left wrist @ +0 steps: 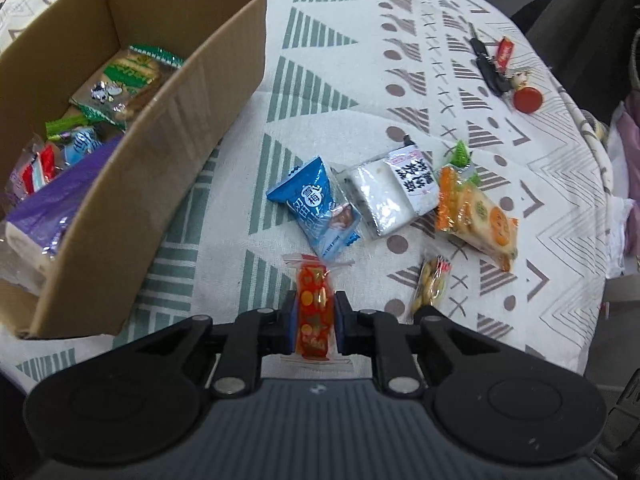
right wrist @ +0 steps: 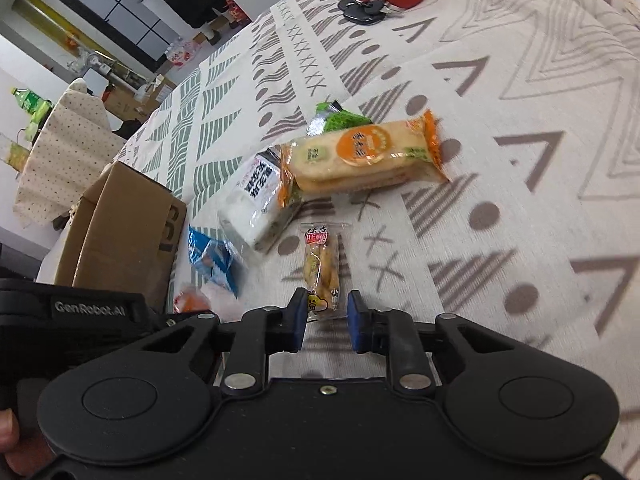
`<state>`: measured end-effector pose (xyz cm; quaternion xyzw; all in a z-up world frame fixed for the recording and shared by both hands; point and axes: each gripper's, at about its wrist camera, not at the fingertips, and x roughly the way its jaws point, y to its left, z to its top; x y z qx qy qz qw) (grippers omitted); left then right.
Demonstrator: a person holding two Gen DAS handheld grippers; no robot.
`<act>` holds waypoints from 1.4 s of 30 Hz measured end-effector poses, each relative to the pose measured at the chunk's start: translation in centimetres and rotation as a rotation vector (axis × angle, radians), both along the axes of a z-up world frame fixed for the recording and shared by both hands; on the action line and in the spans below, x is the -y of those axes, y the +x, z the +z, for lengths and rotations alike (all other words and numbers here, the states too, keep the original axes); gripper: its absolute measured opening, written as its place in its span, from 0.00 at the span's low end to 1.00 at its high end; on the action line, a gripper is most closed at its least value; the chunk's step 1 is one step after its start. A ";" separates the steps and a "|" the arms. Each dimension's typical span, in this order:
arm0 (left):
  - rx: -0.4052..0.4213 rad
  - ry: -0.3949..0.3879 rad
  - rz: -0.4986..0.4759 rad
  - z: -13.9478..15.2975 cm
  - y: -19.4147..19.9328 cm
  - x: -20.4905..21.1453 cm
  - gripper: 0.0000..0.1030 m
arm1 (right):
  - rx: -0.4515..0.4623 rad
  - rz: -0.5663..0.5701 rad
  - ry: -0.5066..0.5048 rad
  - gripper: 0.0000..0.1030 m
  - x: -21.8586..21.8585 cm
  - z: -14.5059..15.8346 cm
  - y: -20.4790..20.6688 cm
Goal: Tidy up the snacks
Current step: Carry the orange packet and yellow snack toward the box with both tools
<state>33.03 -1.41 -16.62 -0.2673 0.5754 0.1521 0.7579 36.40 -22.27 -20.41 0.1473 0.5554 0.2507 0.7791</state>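
L gripper (left wrist: pixel 314 316) jaws pinched tight on a small red-orange snack pack (left wrist: pixel 313 312), pack upright between the blue pads, its clear crimped top sticking out past the fingertips. Pack sits at near edge of the snack pile, just right of the cardboard box (left wrist: pixel 168 184).

R gripper (right wrist: pixel 327 316) jaws part open, straddling the near end of a peanut pack (right wrist: pixel 321 268); L pad touching or nearly touching the wrapper, R pad w/ a clear gap. Not clamped. Pack lies flat on the tablecloth (right wrist: pixel 500 160), long axis running near to far.

Just beyond, loose snacks in a cluster: blue pouch (left wrist: pixel 316 210) nearest the box, white rice-cake pack (left wrist: pixel 390 196) w/ black-lettered label touching it on the right, orange cracker pack (left wrist: pixel 478 218) right of that, partly over the white one in the R wrist view. Small green wrapper (left wrist: pixel 460 156) peeks out at the far end of the cracker pack.

Box on the left, open top, already holds several items: green biscuit pack (left wrist: pixel 128 80) at far end, purple pack (left wrist: pixel 60 208) at near end, small blue and red wrapped pieces between.

Far right on the cloth, well apart from snacks: black keys (left wrist: pixel 486 66) w/ red tag and a round red fob (left wrist: pixel 528 98).

Person's fingers (right wrist: pixel 12 436) show at lower left of the R wrist view.
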 end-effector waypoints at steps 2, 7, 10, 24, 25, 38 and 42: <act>0.011 -0.003 -0.011 0.6 -0.5 0.0 0.16 | 0.007 -0.006 0.007 0.20 0.5 0.7 -0.5; 0.040 -0.005 -0.030 2.1 -2.1 -0.1 0.16 | 0.038 -0.025 0.019 0.17 1.1 3.0 -1.7; 0.057 -0.007 -0.036 3.0 -3.0 -0.3 0.16 | 0.046 -0.031 0.028 0.06 1.0 4.1 -2.5; 0.084 -0.006 -0.047 4.7 -7.1 -1.5 0.16 | 0.056 -0.018 -0.058 0.06 -0.8 5.2 -6.1; 0.084 -0.006 -0.047 4.6 -7.2 -1.6 0.16 | 0.053 -0.018 -0.068 0.06 -0.8 5.2 -6.3; 0.057 -0.009 -0.068 3.4 -6.4 -1.3 0.16 | 0.003 -0.030 -0.157 0.48 -0.5 2.6 -6.4; 0.042 -0.009 -0.071 2.7 -5.9 -1.3 0.16 | -0.009 -0.006 -0.178 0.45 -1.0 1.5 -5.8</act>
